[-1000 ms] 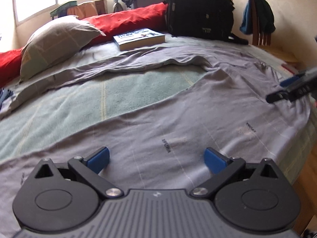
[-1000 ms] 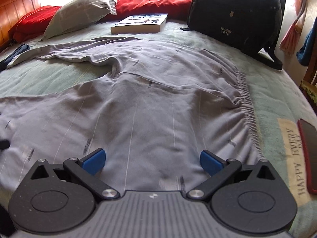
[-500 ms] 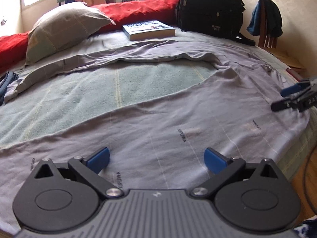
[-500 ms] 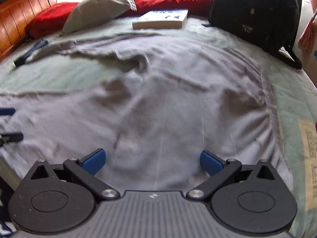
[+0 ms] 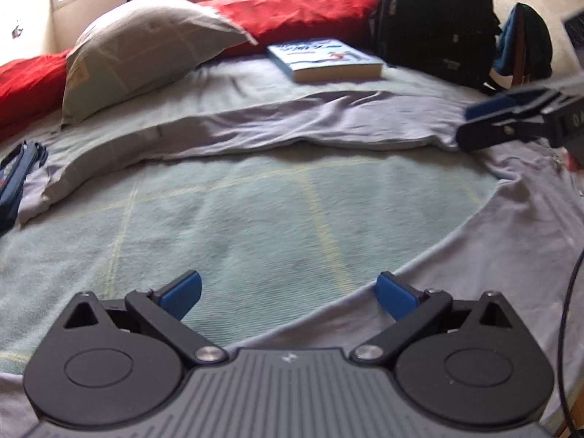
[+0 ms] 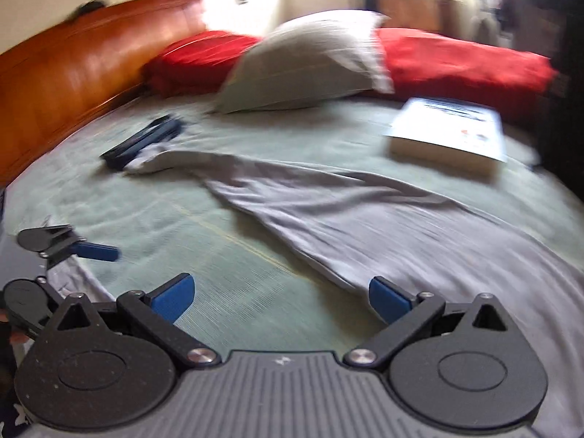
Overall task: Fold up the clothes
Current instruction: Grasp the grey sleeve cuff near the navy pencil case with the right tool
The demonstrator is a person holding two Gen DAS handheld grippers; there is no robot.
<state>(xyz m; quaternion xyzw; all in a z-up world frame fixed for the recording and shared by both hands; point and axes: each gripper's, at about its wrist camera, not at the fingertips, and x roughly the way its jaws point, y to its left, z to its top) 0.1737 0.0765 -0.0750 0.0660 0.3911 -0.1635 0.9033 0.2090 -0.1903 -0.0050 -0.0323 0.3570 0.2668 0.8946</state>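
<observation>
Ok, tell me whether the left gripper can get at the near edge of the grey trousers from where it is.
Probably yes. The left gripper is open and empty, low over the green bedspread, and the near edge of the grey trousers runs right past its right-hand finger. Nothing lies between them; the book is far off.

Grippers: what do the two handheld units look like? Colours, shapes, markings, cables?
Both match: left gripper and right gripper have a grey ribbed body with a small white logo, two black round discs, black linkage arms with silver pivot screws, and blue finger pads. A thin dark cable runs beside the left one.
</observation>
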